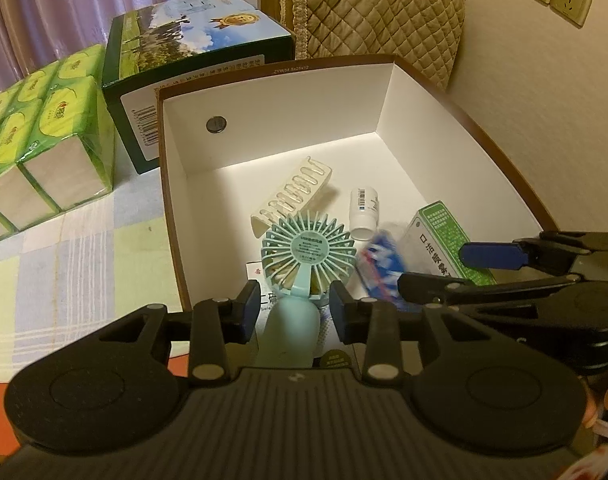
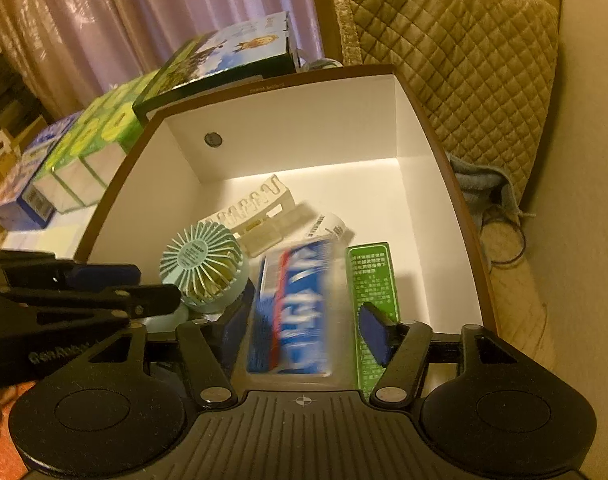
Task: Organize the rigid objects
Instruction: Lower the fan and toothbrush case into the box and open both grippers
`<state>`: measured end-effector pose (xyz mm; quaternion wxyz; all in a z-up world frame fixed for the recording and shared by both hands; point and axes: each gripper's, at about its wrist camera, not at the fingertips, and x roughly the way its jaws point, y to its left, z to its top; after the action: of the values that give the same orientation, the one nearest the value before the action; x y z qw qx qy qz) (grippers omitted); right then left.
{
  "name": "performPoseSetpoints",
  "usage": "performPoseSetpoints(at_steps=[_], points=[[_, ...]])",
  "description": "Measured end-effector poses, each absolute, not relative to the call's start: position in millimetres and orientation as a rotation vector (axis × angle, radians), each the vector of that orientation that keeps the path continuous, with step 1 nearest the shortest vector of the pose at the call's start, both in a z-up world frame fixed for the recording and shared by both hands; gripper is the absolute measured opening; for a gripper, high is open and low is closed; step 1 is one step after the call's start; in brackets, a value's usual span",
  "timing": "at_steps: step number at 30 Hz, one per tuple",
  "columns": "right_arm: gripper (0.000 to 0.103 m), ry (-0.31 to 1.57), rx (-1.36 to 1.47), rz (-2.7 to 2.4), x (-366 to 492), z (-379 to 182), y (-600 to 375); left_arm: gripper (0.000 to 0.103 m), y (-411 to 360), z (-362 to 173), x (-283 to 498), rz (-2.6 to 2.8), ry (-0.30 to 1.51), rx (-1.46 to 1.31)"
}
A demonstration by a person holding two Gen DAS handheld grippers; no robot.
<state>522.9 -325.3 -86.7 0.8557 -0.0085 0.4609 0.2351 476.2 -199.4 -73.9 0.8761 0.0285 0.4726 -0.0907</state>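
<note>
Left wrist view: nearest, the left gripper [image 1: 295,312] has its fingers parted either side of the handle of the mint-green plastic handheld fan [image 1: 306,246]; the pads look just clear of it, so nothing is gripped. The fan lies on the floor of the white-lined, brown-rimmed cardboard box [image 1: 279,70], by its near wall. If this gripper lifts out askew, a pad could snag the handle and drag the fan along.

In the right wrist view the right gripper [image 2: 304,332] is likewise open around a blue-and-white packet [image 2: 295,312], which is smeared as though loose. It may land on the fan's head or knock the green printed carton [image 2: 370,280] at the box's right side; the two grippers are close enough to collide.

Mid-floor lie a white cylindrical bottle [image 1: 364,212] and a cream slotted plastic piece [image 1: 291,196].

The packet's print is unreadable; whatever lies under the fan handle is mostly covered; the dark round disc [image 1: 216,124] on the box's far wall I cannot identify.
</note>
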Motion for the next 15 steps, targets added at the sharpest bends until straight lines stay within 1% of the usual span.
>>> performPoseSetpoints(at_steps=[15], points=[[0.062,0.968,-0.017,0.495,521.5,-87.3,-326.1,0.032,-198.8,-73.4,475.4,-0.189,0.986,0.057]])
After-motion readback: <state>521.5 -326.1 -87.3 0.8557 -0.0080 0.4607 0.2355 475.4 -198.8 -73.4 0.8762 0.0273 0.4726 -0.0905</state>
